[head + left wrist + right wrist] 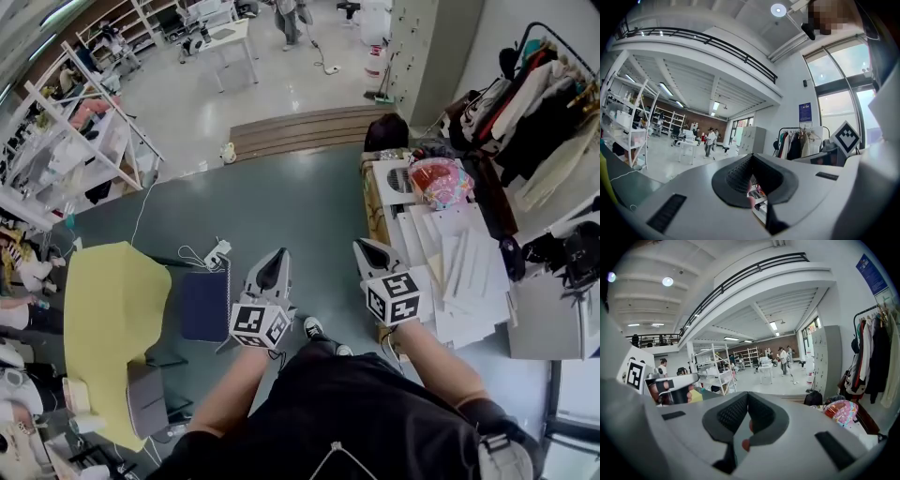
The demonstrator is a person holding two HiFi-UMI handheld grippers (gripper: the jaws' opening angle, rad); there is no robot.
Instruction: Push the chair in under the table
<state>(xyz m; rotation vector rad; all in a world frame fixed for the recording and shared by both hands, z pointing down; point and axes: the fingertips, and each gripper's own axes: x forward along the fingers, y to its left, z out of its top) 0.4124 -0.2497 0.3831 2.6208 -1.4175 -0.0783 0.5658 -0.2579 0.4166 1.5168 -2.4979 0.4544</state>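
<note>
Chair (204,305), blue seat w/ long side running away from the person, sits just right of yellow tabletop (112,309), prob. facing it; left claw (271,270) & right claw (372,251) both closed tight, empty.

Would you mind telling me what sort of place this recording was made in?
Probably a large open workshop or lab hall: white shelving racks, a clothes rail and a railed mezzanine overhead.

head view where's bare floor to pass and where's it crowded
Bare: the grey floor between the yellow table and the paper-strewn table, up to the wooden step. Crowded: the blue chair and power strip beside the yellow table; the clothes rack far right.
</note>
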